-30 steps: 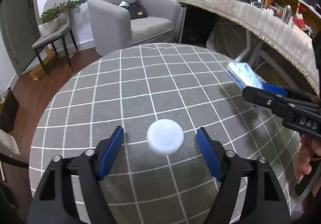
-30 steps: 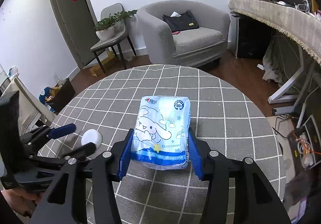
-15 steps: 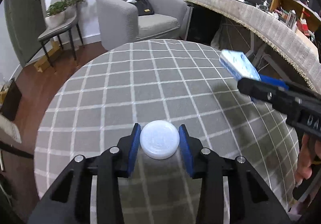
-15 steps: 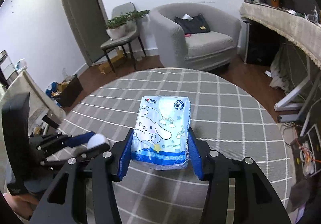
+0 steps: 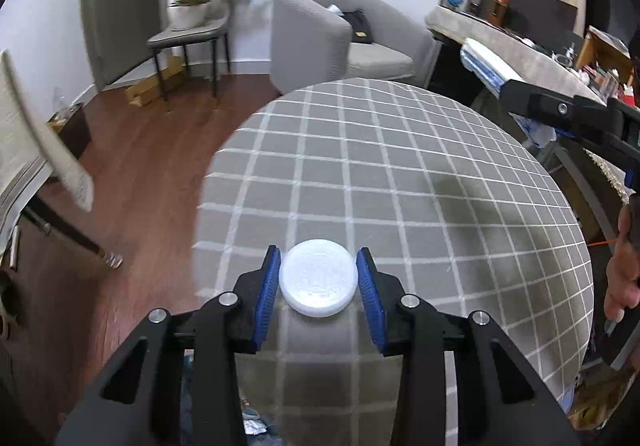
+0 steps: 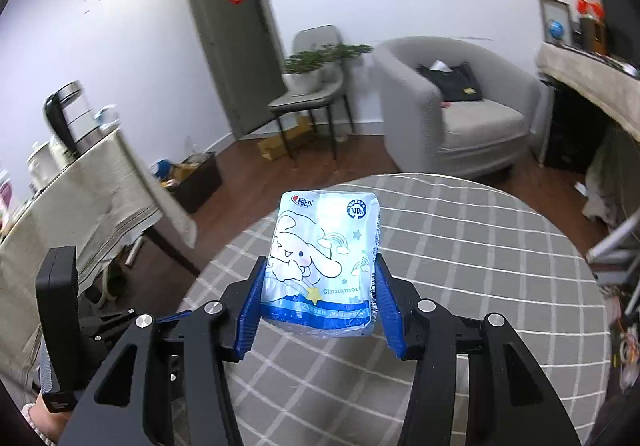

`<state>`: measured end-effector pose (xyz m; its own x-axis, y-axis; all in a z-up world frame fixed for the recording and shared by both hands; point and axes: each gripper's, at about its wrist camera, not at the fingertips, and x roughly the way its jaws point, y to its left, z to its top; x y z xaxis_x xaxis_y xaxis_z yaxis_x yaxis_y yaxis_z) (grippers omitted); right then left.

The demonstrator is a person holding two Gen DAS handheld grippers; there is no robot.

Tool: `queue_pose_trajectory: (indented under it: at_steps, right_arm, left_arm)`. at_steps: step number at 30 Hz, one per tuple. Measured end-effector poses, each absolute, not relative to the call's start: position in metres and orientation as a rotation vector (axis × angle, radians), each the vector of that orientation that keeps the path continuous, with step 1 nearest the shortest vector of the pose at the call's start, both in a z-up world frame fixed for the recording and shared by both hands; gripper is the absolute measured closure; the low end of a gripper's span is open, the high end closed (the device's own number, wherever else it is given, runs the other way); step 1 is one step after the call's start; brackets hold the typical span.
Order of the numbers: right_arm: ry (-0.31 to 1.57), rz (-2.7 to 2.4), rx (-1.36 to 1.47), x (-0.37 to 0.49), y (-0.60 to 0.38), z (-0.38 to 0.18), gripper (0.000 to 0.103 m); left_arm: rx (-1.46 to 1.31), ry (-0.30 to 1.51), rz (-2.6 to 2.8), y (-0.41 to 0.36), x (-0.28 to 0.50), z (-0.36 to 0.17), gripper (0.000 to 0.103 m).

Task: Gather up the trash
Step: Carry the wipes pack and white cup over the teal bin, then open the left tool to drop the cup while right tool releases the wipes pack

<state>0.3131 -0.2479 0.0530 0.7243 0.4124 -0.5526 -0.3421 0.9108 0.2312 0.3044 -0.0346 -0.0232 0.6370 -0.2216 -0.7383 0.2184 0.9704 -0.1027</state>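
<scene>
1. Gripping the white lid (image 5: 318, 277), the left gripper (image 5: 318, 280) is pinching its rim, lifting it clear of the table (image 5: 400, 174).
2. Clamping the tissue pack (image 6: 320, 266), the right gripper (image 6: 318, 298) is carrying it at twelve o'clock, seemingly bound for disposal.

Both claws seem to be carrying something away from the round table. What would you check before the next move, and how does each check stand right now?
1. Left gripper shut on the white lid, blue pads against both edges: ok.
2. Right gripper shut on the tissue pack, pads on both sides: ok.
3. Both items lifted clear of the checked tablecloth: ok, judging by the shadows beneath.
4. The two grippers apart from each other: ok.
5. A trash bin in sight to drop into: cannot tell; neither view shows one clearly.
</scene>
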Motion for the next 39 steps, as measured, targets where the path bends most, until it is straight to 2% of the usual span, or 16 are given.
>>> queue_pose_trajectory:
  at_steps: [13,24,39]
  right_arm:
    - [0.686,0.617,-0.027,0.279,-0.141,0.038,0.052]
    - [0.756,0.723,-0.035,0.267,-0.071,0.027,0.052]
    - [0.932,0.766,-0.185,0.255,0.024,-0.029,0.052]
  left_arm:
    - [-0.102,0.832,-0.088,0.055,0.241,-0.034,0.061]
    - [-0.185,0.948,0.005,0.117,0.211,-0.093,0.061]
    - [-0.229,1.207,0.038,0.164,0.201,-0.185,0.061]
